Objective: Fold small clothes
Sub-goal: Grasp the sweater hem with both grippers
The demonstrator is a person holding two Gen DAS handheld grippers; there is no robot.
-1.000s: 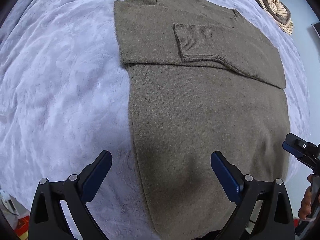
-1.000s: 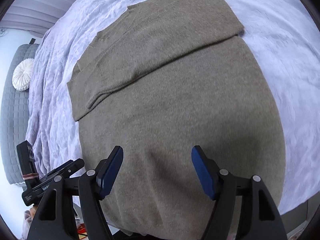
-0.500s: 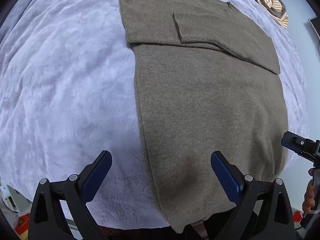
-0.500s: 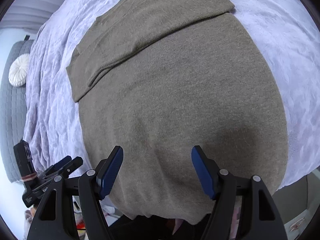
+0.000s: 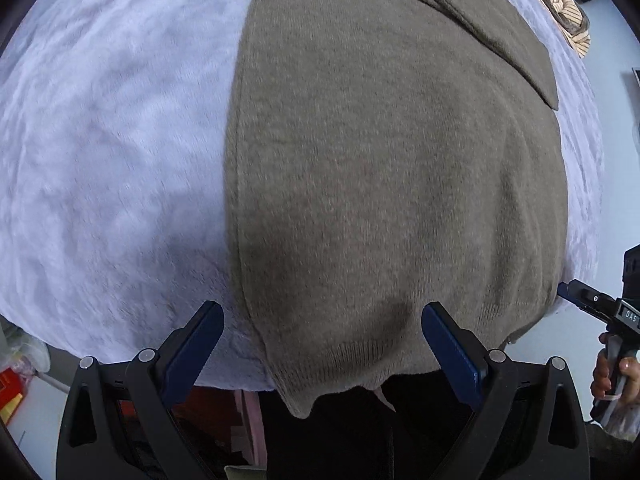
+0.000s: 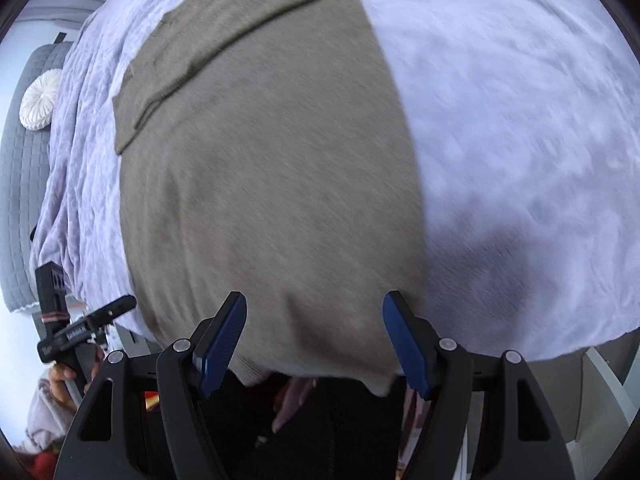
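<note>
An olive-brown knit sweater (image 5: pixel 392 168) lies flat on the pale lilac blanket (image 5: pixel 104 152), sleeves folded across its far end. Its ribbed hem hangs over the near bed edge. My left gripper (image 5: pixel 322 344) is open and empty, straddling the hem's left corner. My right gripper (image 6: pixel 314 336) is open and empty over the hem's right corner; the sweater (image 6: pixel 264 168) fills that view. Each gripper shows at the side of the other's view: the right one (image 5: pixel 600 308) and the left one (image 6: pixel 84 328).
A striped tan garment (image 5: pixel 560 8) lies at the far right of the bed. A grey quilted headboard or sofa (image 6: pixel 20 168) with a white round cushion (image 6: pixel 38 98) stands at the left. The bed edge drops off just under both grippers.
Both grippers have pulled back toward the near bed edge and lower, so the sweater's hem now lies between their fingers. Both stay open.
</note>
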